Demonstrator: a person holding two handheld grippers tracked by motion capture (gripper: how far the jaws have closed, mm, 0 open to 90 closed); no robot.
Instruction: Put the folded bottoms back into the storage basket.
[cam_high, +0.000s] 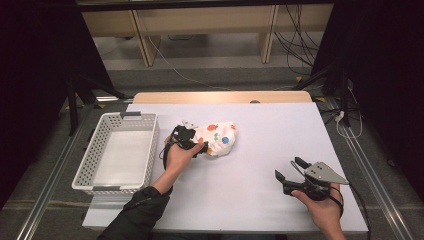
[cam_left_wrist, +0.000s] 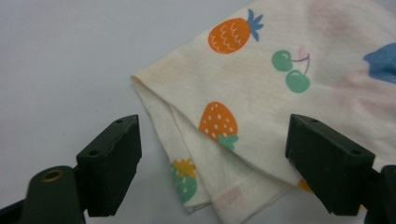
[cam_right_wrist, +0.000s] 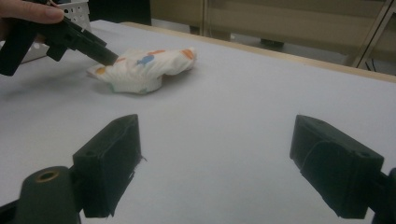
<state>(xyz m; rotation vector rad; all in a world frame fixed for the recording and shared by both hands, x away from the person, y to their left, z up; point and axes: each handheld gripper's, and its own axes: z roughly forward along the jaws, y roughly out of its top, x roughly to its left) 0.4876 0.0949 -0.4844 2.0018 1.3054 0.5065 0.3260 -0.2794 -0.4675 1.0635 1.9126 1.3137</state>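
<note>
Fruit-print cloth (cam_high: 217, 138) lies bunched mid-table, slightly toward the far edge, long axis running left-right across the table. My left gripper (cam_left_wrist: 212, 154) sits at its near-left corner, jaws spread wide, folded corner between them, nothing pinched. White basket (cam_high: 118, 151) at the left edge, nothing inside. My right gripper (cam_high: 289, 170) hovers near the near-right corner, jaws apart, well away from the cloth.

a pale tabletop (cam_high: 280, 150) with a wooden far edge stands on grey floor (cam_high: 210, 77); light wooden furniture (cam_high: 200, 22) lines the back, black cables (cam_high: 295, 45) trailing, dark curtains (cam_high: 30, 75) at both sides.
</note>
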